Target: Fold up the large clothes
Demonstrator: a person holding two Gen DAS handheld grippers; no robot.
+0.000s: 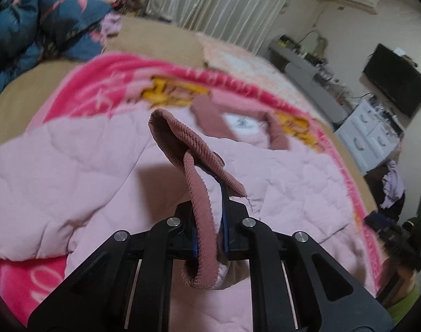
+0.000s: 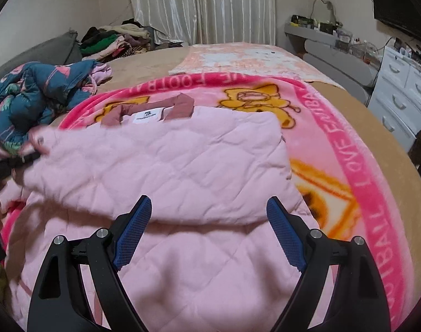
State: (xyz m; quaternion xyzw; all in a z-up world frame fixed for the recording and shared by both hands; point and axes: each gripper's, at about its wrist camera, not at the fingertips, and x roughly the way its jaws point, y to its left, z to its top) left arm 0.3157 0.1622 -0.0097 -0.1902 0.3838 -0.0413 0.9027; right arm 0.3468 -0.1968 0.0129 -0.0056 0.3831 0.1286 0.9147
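A pale pink quilted jacket (image 1: 72, 171) lies spread on a bright pink cartoon blanket (image 1: 94, 88) on the bed, its dusty-pink corduroy collar (image 1: 210, 113) and white label at the far end. My left gripper (image 1: 208, 215) is shut on the sleeve's corduroy cuff (image 1: 180, 141), which stands up between the blue pads and is lifted off the jacket. In the right wrist view the jacket (image 2: 182, 160) fills the middle, one sleeve folded across its body. My right gripper (image 2: 208, 202) hovers open over its lower part, nothing between its fingers (image 2: 135, 229).
A blue floral quilt (image 2: 36, 94) is bunched at the bed's left, with a pile of clothes (image 2: 113, 38) behind it. White drawers (image 2: 398, 102), a grey shelf (image 2: 321, 38) and a dark screen (image 1: 395, 80) stand to the right. Curtains (image 2: 205, 5) hang behind the tan bed (image 2: 362, 116).
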